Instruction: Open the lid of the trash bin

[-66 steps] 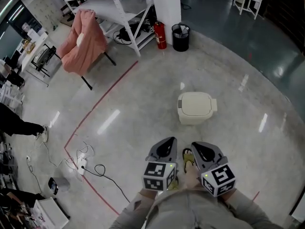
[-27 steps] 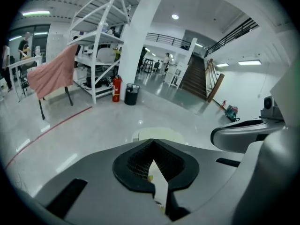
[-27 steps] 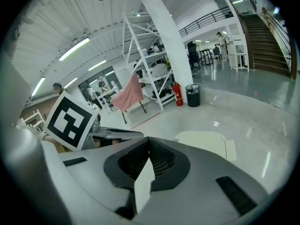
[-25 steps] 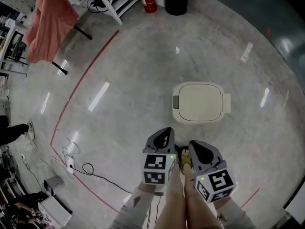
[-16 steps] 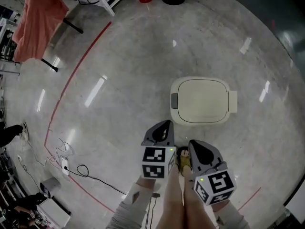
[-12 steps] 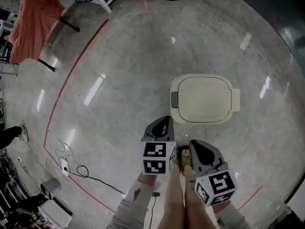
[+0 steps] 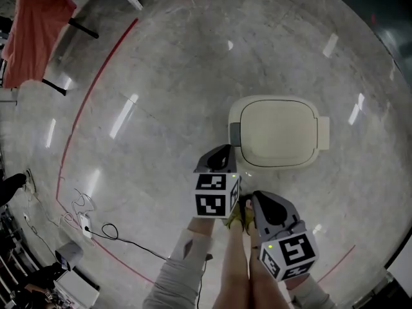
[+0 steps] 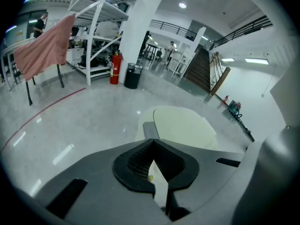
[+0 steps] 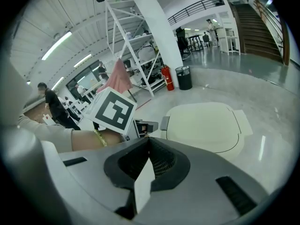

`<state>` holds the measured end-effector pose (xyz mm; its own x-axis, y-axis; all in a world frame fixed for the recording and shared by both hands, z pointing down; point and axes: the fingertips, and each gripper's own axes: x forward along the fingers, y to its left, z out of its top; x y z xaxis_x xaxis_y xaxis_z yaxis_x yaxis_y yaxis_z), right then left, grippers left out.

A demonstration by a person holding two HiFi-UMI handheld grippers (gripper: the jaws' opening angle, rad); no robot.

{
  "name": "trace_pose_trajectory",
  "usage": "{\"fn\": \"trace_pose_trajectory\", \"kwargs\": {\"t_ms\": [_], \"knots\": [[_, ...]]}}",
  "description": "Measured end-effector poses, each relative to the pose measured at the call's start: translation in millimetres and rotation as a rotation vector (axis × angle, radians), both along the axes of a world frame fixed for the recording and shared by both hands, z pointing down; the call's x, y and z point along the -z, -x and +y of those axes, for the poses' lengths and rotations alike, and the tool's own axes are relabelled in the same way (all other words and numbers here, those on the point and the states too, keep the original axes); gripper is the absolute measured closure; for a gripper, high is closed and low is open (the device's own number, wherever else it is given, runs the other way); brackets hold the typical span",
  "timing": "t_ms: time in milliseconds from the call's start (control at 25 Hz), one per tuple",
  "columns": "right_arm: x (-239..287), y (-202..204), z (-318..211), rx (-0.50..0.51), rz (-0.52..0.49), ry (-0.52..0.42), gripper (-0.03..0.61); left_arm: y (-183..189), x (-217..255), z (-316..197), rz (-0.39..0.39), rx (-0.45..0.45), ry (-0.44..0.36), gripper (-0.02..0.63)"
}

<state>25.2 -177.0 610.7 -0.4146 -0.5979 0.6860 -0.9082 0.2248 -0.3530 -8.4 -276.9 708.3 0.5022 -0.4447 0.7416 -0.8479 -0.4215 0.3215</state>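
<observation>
Head view: cream trash bin [image 7: 277,162] with lid [image 7: 278,124] down, on the grey floor [image 7: 161,76], just ahead of the left gripper [image 7: 221,159] and right gripper [image 7: 267,208], side by side. Left gripper view: jaws closed, empty, pointing at the bin close ahead. Right gripper view: jaws closed and empty too, bin ahead, the left gripper's marker cube [image 9: 112,109] at the left.
</observation>
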Motion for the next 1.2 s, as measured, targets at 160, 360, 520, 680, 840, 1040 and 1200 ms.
{"fn": "trace_pose_trajectory", "kwargs": {"t_ms": [160, 360, 520, 680, 840, 1040, 1200], "knots": [[-4, 0, -4, -0.008, -0.006, 0.012, 0.574, -5, -13, -6, -0.021, -0.033, 0.005, 0.609], [-7, 2, -6, -0.011, -0.013, 0.022, 0.574, -6, -19, -8, -0.034, -0.068, 0.007, 0.609], [-8, 0, -6, -0.023, -0.014, 0.030, 0.574, -6, -21, -7, -0.040, -0.073, 0.020, 0.609], [-5, -1, -6, -0.026, -0.016, 0.030, 0.574, -6, -25, -7, -0.039, -0.075, 0.050, 0.609], [0, 1, -10, -0.021, -0.018, 0.024, 0.574, -4, -26, -9, -0.042, -0.074, 0.065, 0.609], [1, 0, -11, -0.022, -0.022, 0.017, 0.574, -4, -28, -10, -0.036, -0.063, 0.065, 0.607], [0, -3, -10, -0.033, -0.025, 0.014, 0.574, -3, -29, -10, -0.050, -0.062, 0.047, 0.607]]}}
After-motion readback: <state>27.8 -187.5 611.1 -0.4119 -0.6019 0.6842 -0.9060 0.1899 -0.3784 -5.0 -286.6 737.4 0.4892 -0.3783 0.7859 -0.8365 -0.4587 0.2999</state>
